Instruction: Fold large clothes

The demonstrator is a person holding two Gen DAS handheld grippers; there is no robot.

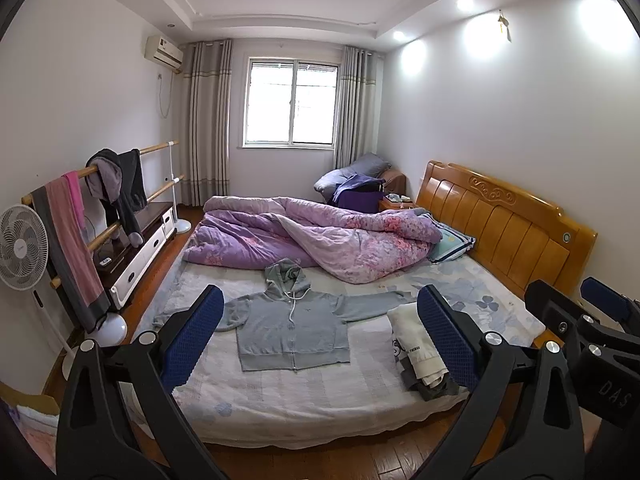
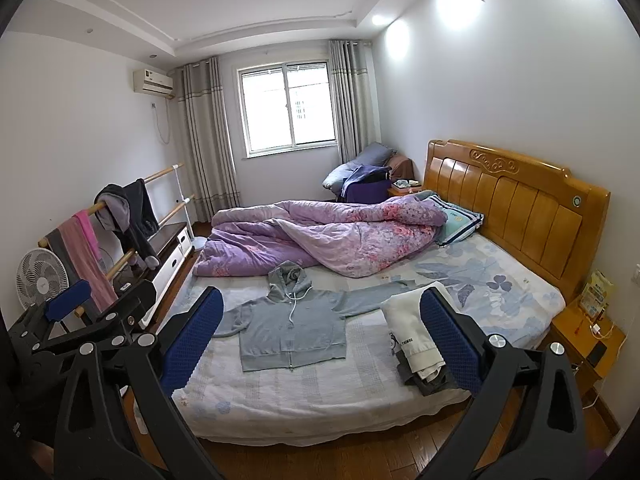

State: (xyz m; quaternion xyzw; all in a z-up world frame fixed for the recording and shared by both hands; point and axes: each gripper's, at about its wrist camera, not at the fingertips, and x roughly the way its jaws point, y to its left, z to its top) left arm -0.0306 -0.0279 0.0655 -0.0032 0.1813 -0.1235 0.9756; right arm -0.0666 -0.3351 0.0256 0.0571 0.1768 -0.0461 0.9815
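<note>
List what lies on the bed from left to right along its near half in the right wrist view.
Grey hoodie → folded clothes pile; further right only the bare floral sheet.

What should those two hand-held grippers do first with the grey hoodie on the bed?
Probably move in toward the grey hoodie and take a sleeve. It lies flat, zipped, sleeves spread, while the left hand-held gripper and right hand-held gripper hang open, short of the bed, holding nothing.
</note>
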